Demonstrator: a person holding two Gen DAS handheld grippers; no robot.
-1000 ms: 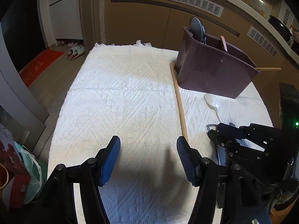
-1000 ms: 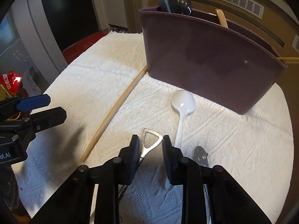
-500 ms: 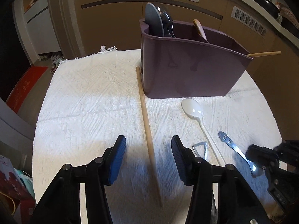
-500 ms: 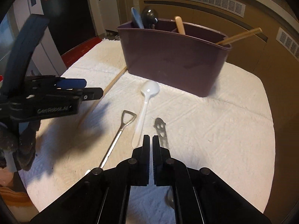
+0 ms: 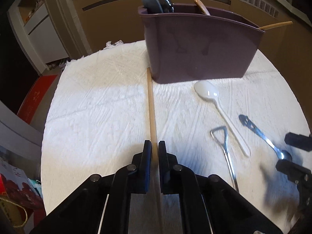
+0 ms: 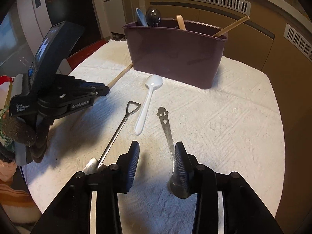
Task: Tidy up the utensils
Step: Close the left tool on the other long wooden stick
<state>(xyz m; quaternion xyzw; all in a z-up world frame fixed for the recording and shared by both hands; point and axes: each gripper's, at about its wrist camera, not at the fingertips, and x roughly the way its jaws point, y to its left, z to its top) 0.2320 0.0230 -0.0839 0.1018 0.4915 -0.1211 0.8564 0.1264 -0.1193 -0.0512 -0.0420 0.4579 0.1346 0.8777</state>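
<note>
A long wooden stick (image 5: 151, 105) lies on the white cloth, its far end by the purple utensil holder (image 5: 198, 52). My left gripper (image 5: 155, 146) is shut on the stick's near part; it also shows in the right wrist view (image 6: 101, 91). My right gripper (image 6: 157, 152) is open and empty above the cloth. A smiley-handled metal spoon (image 6: 166, 125) lies by its right finger, a shovel-shaped metal spoon (image 6: 117, 134) by its left finger. A white plastic spoon (image 6: 149, 99) lies between them, nearer the holder (image 6: 175, 52).
The holder has dark spoons (image 6: 153, 17), a wooden utensil (image 6: 181, 22) and a second wooden stick (image 6: 231, 26) in it. The cloth-covered table (image 6: 243, 117) ends at right and near. Brown cabinets (image 6: 253, 31) stand behind. Bags (image 5: 11, 191) sit on the floor at left.
My left gripper has moved forward over the wooden stick and shut on it. My right gripper has drawn back and opened from shut.
</note>
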